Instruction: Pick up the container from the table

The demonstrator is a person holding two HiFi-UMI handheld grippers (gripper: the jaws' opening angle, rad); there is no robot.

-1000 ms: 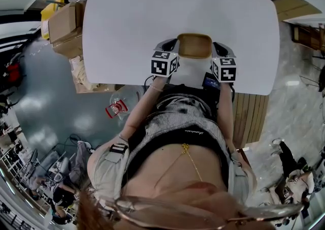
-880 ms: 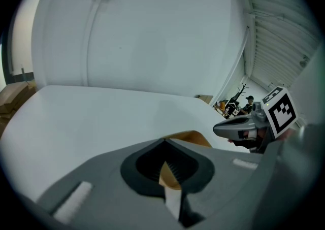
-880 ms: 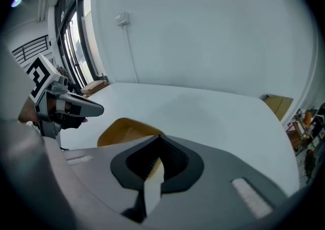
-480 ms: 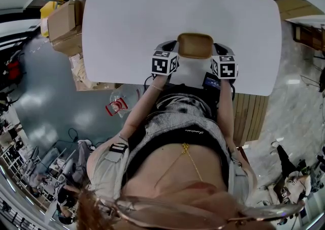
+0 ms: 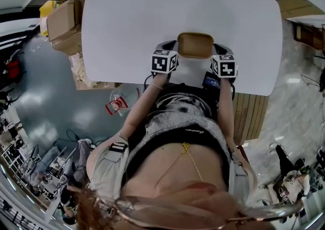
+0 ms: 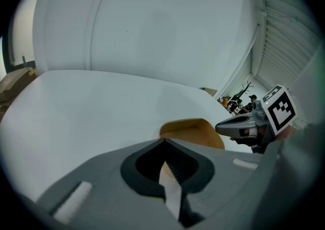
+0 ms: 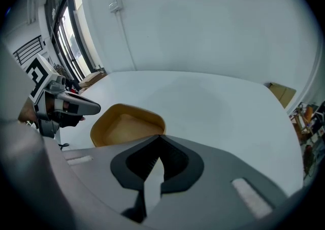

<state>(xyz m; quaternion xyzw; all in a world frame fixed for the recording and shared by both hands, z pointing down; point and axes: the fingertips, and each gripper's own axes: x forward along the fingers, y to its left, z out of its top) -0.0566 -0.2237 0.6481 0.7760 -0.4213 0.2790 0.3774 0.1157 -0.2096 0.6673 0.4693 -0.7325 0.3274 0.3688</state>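
The left claw (image 6: 163, 140) and right claw (image 7: 160, 136) pinch the container (image 5: 195, 45).

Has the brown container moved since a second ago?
Cannot tell. In the head view the container sits just as close to the table's near edge as before; a rise or drop would barely show from above.

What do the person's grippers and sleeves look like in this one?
The left claw and right claw are grey moulded shells with a black recess and pale pads. The left cube and right cube are white with black square markers. The person wears short pale sleeves.
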